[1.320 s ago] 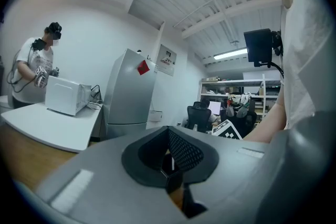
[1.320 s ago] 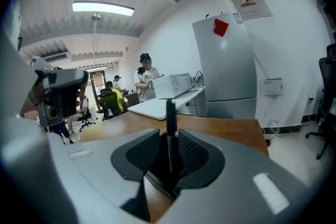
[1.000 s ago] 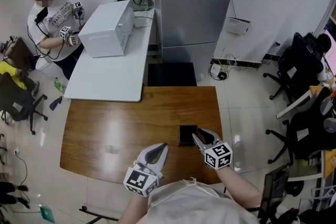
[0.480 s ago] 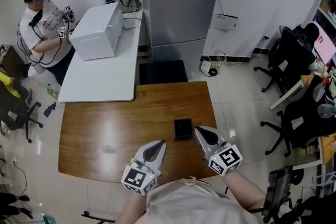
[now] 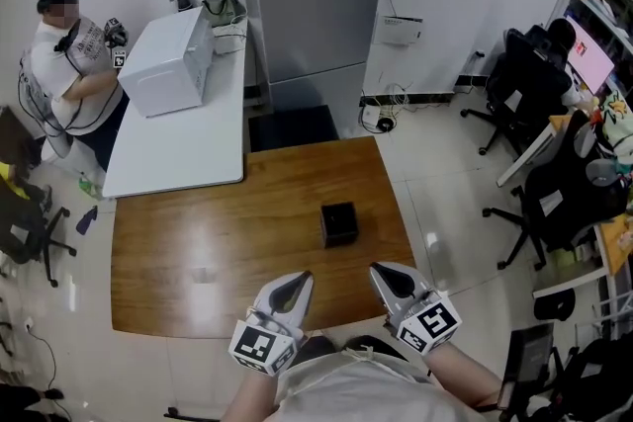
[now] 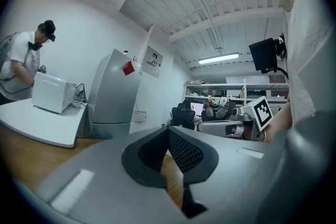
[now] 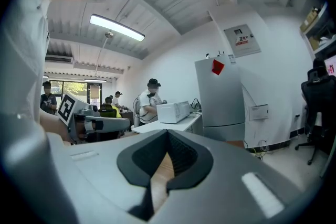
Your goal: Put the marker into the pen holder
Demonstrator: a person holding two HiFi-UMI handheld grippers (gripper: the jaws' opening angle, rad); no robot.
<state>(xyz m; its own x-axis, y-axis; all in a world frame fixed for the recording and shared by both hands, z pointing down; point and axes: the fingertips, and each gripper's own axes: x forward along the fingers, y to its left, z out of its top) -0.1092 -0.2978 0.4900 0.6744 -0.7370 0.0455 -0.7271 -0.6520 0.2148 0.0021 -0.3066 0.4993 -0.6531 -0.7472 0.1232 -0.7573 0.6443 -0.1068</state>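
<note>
Far to the left of the pen holder (image 5: 339, 223), a person (image 5: 61, 64) in a white shirt and dark cap stands at a white worktop (image 5: 183, 148) that carries a white box-shaped appliance (image 5: 166, 62). Nearer, a brown wooden worktop (image 5: 213, 232) with a glossy sheen spreads out around the pen holder. The left tool (image 5: 302, 276) hangs over the near edge of this worktop, nearer than the pen holder and slightly left of it. Its jaws are pressed together at the tips with nothing between the dark ribbed pads (image 6: 185, 152). The pen holder is a small black square box, matte, standing upright and alone on the wood, apart from both tools. No view shows the marker, and whether it lies inside the pen holder cannot be told. Behind the pen holder a tall grey cabinet (image 5: 312, 5) stands against the wall. The right tool (image 5: 378, 268) hangs nearer than the pen holder and slightly right of it, jaws closed tip to tip and empty. Well to the right of the pen holder, black office chairs (image 5: 524, 89) stand on the pale floor.
</note>
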